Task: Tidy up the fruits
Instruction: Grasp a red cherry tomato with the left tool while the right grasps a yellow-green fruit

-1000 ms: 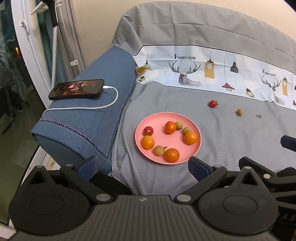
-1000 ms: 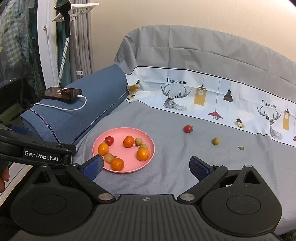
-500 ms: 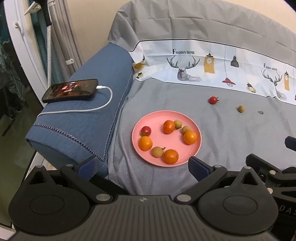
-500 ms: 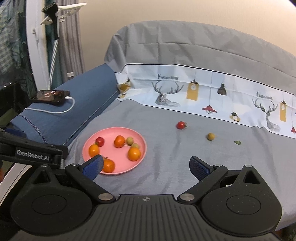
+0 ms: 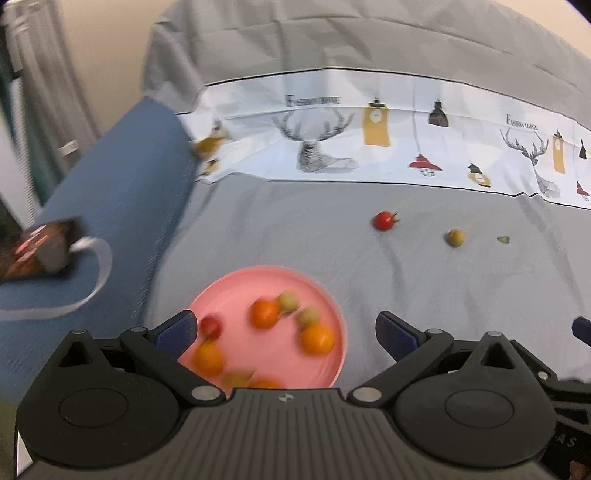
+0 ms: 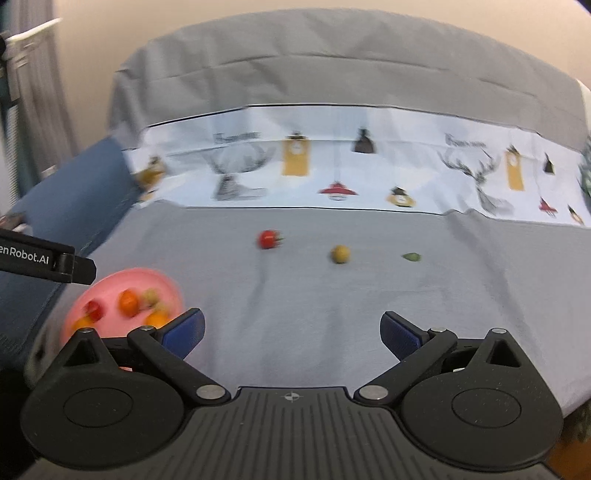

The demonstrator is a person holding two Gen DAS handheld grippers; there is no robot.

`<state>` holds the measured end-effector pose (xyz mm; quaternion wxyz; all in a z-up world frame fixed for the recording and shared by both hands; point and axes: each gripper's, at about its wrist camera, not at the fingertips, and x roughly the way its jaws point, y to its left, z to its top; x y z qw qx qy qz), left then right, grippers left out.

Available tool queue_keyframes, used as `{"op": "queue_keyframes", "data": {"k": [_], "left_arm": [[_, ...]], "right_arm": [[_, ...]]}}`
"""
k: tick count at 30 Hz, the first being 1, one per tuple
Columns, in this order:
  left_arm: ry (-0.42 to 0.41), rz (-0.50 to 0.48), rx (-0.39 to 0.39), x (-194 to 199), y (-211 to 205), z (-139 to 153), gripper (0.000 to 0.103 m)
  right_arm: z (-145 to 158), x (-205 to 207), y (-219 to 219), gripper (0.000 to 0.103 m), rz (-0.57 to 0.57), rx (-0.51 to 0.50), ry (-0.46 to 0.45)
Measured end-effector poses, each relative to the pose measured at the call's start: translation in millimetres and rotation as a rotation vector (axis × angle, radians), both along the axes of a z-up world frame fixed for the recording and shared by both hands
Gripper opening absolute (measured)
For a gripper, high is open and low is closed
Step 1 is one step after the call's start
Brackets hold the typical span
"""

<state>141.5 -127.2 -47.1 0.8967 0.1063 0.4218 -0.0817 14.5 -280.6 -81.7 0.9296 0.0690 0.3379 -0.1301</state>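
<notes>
grey-sheeted sofa [image 6: 332, 302], blue armrest [image 5: 110, 192], beige wall [image 6: 258, 22].

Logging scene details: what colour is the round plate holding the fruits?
Pink. The round plate shows best in the left wrist view.

On the bed [image 6: 295, 295] before me, the plate [image 5: 240, 284] of fruits sits to the left; a tomato [image 6: 268, 239], a small round fruit [image 6: 340, 254] and a scrap [image 6: 411, 256] lie in a row farther right.
</notes>
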Motion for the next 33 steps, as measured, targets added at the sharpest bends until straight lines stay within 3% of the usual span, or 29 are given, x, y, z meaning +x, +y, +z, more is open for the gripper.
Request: {"op": "queue_keyframes", "data": {"k": [8, 15, 20, 21, 23, 28, 29, 30, 31, 32, 33], "left_arm": [[0.078, -0.095, -0.035, 119.5, -83.5, -65.0, 0.103], [0.11, -0.144, 0.014, 200.9, -137.8, -137.9, 0.103], [0.157, -0.169, -0.004, 231.2, -149.6, -172.9, 0.103], [0.13, -0.174, -0.021, 232.2, -148.6, -175.2, 0.103], [0.101, -0.168, -0.015, 233.0, -148.4, -176.7, 0.103], [0.093, -0.161, -0.021, 232.2, -147.7, -176.4, 0.103], [0.098, -0.15, -0.019, 231.6, -147.9, -175.7, 0.101], [0.1, -0.142, -0.022, 228.8, -147.5, -172.7, 0.086], [0.094, -0.149, -0.031, 224.9, -147.6, -167.9, 0.072], [0.099, -0.164, -0.03, 221.3, -148.9, -163.4, 0.037], [0.117, -0.172, -0.026, 218.7, -150.5, -160.6, 0.032]], "right_arm": [[-62.3, 87.4, -74.4, 0.102, -0.127, 0.012, 0.018], [-117.4, 164.9, -115.6, 0.102, -0.165, -0.02, 0.039], [-155.1, 204.1, -122.4, 0.102, -0.144, -0.049, 0.127], [-159.0, 201.7, -119.9, 0.102, -0.149, -0.074, 0.065], [-164.6, 198.4, -114.7, 0.102, -0.144, -0.109, 0.029], [-164.8, 198.6, -115.9, 0.102, -0.147, -0.103, 0.027], [-164.0, 198.5, -115.5, 0.1, -0.147, -0.104, 0.029], [-162.9, 198.5, -115.4, 0.094, -0.143, -0.099, 0.033], [-159.9, 196.7, -113.3, 0.069, -0.124, -0.09, 0.022], [-156.3, 195.0, -109.6, 0.04, -0.097, -0.098, 0.012], [-153.3, 195.4, -105.7, 0.03, -0.065, -0.106, 0.013]]}}
